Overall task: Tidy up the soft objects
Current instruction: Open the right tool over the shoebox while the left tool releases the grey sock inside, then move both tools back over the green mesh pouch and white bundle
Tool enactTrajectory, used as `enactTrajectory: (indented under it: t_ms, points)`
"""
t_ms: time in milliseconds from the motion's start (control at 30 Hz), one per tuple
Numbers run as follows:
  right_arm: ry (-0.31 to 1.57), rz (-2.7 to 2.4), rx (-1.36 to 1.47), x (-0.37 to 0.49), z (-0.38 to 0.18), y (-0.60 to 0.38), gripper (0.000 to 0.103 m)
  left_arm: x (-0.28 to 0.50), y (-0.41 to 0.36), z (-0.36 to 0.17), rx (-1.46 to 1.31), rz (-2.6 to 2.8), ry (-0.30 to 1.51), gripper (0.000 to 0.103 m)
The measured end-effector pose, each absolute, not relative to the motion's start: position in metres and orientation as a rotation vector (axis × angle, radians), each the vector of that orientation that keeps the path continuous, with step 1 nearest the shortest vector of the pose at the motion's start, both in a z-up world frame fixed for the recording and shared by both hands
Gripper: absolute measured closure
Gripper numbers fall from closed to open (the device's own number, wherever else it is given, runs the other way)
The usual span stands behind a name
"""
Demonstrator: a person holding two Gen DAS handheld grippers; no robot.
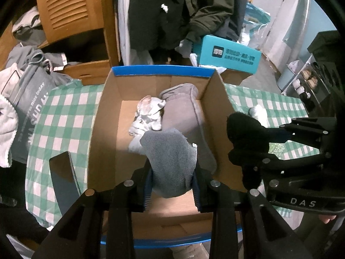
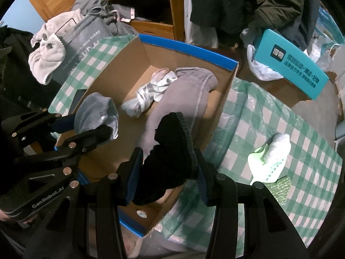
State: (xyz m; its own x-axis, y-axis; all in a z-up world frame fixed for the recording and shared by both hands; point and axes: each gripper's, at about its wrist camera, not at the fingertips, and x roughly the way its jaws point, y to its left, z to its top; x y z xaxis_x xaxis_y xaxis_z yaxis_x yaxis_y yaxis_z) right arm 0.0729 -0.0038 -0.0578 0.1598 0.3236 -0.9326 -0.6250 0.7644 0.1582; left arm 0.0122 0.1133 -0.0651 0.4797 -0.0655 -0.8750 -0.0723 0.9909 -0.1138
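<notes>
1. Left wrist view: the left hand-held gripper (image 1: 172, 185) was clamped on a grey sock (image 1: 172, 161), bunched and hanging over the near end of the cardboard box (image 1: 97, 133). The sock looked light, limp and compressible, so a pinch at mid-bundle seemed right.
2. Right wrist view: the right hand-held gripper (image 2: 167, 181) gripped a black sock (image 2: 172, 151) above the box's near corner. A white sock (image 2: 273, 153) lay on the bench (image 2: 301, 125) near its right edge.
</notes>
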Motion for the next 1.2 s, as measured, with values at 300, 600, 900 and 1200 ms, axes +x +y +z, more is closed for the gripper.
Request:
enactTrajectory:
  t_ms: [300,600,900,1200]
  points:
    - [1.266,0.674,-0.276,0.076,-0.065,-0.004,0.048,0.011,0.116,-0.068,-0.134,0.031,1.08,0.049]
    - [1.26,0.646,-0.247,0.08,-0.062,-0.022,0.04,0.013,0.109,-0.068,-0.118,0.031,1.077,0.037]
    - [1.25,0.624,-0.234,0.082,-0.061,-0.041,0.038,0.016,0.093,-0.068,-0.114,0.02,1.094,0.037]
    - [1.259,0.584,-0.196,0.084,-0.066,-0.075,0.036,0.02,0.061,-0.066,-0.061,-0.027,1.105,0.036]
